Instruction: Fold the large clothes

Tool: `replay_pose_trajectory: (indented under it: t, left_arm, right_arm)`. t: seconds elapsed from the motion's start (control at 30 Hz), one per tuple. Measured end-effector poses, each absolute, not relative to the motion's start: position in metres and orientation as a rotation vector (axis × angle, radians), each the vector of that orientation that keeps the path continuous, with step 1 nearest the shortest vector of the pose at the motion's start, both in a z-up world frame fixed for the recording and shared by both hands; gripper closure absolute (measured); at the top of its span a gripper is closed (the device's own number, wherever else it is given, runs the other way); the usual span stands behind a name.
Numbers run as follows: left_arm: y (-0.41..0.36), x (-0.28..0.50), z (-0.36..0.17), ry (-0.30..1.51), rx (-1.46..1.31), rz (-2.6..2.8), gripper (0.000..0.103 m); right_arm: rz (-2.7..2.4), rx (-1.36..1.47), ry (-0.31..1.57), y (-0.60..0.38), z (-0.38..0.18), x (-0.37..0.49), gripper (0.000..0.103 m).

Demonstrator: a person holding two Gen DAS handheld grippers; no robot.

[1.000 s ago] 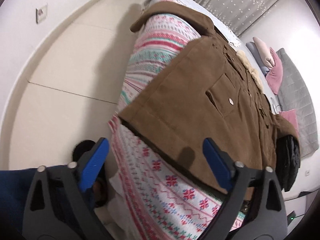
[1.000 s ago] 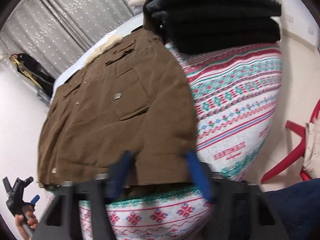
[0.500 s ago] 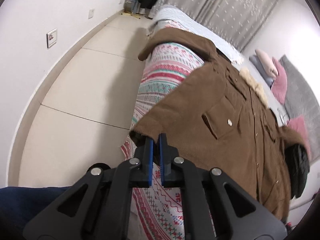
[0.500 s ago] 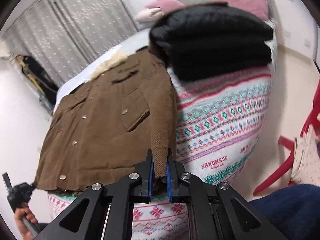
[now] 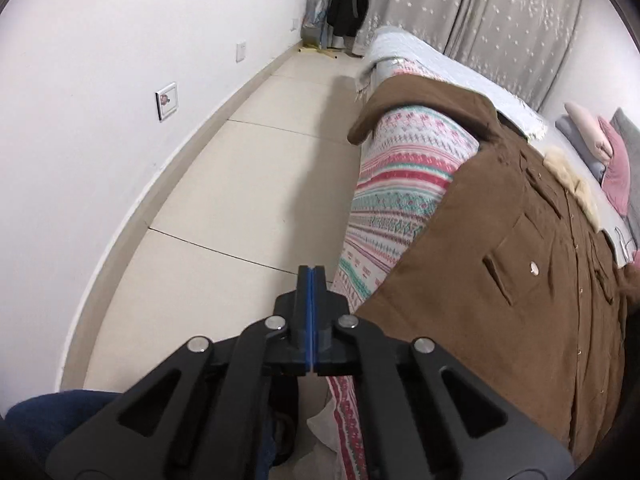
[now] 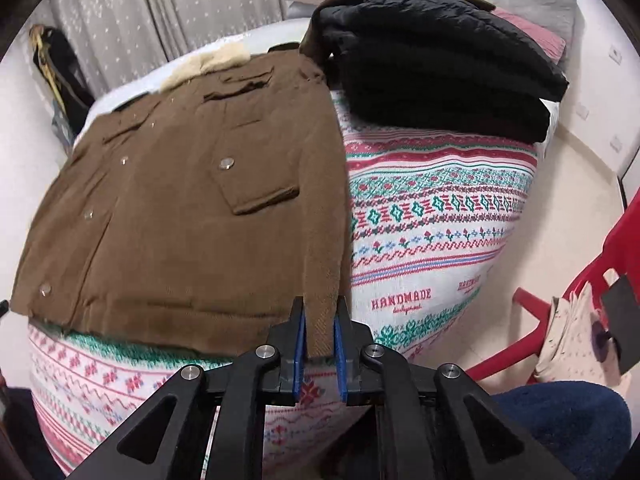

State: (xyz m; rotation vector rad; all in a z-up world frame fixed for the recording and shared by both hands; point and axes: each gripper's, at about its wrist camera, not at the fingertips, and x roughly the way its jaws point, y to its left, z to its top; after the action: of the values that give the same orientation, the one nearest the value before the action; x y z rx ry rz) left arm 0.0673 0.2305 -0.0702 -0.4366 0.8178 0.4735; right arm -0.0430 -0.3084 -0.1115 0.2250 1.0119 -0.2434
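Observation:
A large brown coat (image 6: 176, 216) with a pale fur collar lies spread, front up, on a patterned blanket (image 6: 432, 216) over the bed; it also shows in the left wrist view (image 5: 520, 280). My right gripper (image 6: 320, 320) is shut on the coat's lower right hem corner, with fabric pinched between the blue pads. My left gripper (image 5: 312, 276) is fully shut with its pads touching and nothing visible between them, just left of the coat's lower left corner, over the floor.
A folded black garment (image 6: 436, 72) sits on the bed to the right of the coat. Pink and grey pillows (image 5: 600, 160) lie at the bed's head. A red chair (image 6: 568, 300) stands to the right. Tiled floor (image 5: 240, 200) and a white wall lie to the left.
Both grippers closed from wide open a second ago. The right one now pinches the hem corner. The left one has slid off the coat's corner and points along the floor.

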Motion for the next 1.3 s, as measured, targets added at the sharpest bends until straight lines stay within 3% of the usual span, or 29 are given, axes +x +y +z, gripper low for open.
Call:
replay_pose_trajectory:
  t: [0.1, 0.13, 0.17, 0.23, 0.4, 0.47, 0.53, 0.63, 0.67, 0.77, 0.9, 0.97, 1.1, 1.3]
  left_arm:
    - [0.220, 0.067, -0.061, 0.805, -0.417, 0.402, 0.102]
    - [0.210, 0.069, -0.058, 0.811, -0.386, 0.376, 0.099]
    - [0.200, 0.073, -0.057, 0.823, -0.365, 0.340, 0.088]
    - [0.183, 0.081, -0.053, 0.840, -0.357, 0.269, 0.075]
    - [0.124, 0.095, -0.027, 0.827, -0.266, 0.124, 0.070]
    - [0.100, 0.101, -0.017, 0.834, -0.209, 0.064, 0.047]
    - [0.078, 0.107, -0.008, 0.843, -0.153, 0.016, 0.038]
    - [0.052, 0.118, 0.010, 0.830, -0.068, -0.030, 0.033]
    - [0.045, 0.123, 0.016, 0.828, -0.052, -0.040, 0.028]
    - [0.029, 0.143, 0.038, 0.815, -0.034, -0.079, 0.027]
    - [0.002, 0.167, 0.066, 0.737, 0.019, -0.142, 0.016]
    - [-0.011, 0.183, 0.070, 0.668, 0.070, -0.118, 0.011]
    - [-0.014, 0.209, 0.046, 0.642, 0.089, -0.097, 0.008]
    - [-0.005, 0.245, 0.006, 0.766, 0.061, -0.048, 0.008]
  right_arm:
    - [-0.266, 0.233, 0.945, -0.315, -0.094, -0.050, 0.072]
    - [-0.268, 0.220, 0.922, -0.314, -0.088, -0.051, 0.071]
    - [-0.261, 0.195, 0.894, -0.312, -0.078, -0.051, 0.071]
    - [-0.207, 0.159, 0.856, -0.304, -0.064, -0.044, 0.070]
    - [-0.003, 0.109, 0.841, -0.267, -0.057, -0.003, 0.070]
    - [-0.004, 0.072, 0.957, -0.255, -0.081, 0.021, 0.070]
    - [-0.011, 0.056, 1.122, -0.244, -0.121, 0.037, 0.069]
    - [-0.020, -0.065, 1.112, -0.231, -0.123, 0.031, 0.068]
    - [-0.003, -0.050, 1.115, -0.234, -0.112, 0.032, 0.068]
    - [0.037, 0.098, 0.975, -0.264, -0.061, 0.038, 0.065]
    - [-0.168, 0.140, 0.774, -0.316, 0.008, 0.059, 0.038]
    - [-0.329, 0.149, 0.680, -0.349, 0.039, 0.075, 0.035]
    - [-0.548, 0.182, 0.566, -0.407, 0.068, 0.108, 0.024]
    - [-0.638, 0.284, 0.611, -0.480, 0.047, 0.155, 0.023]
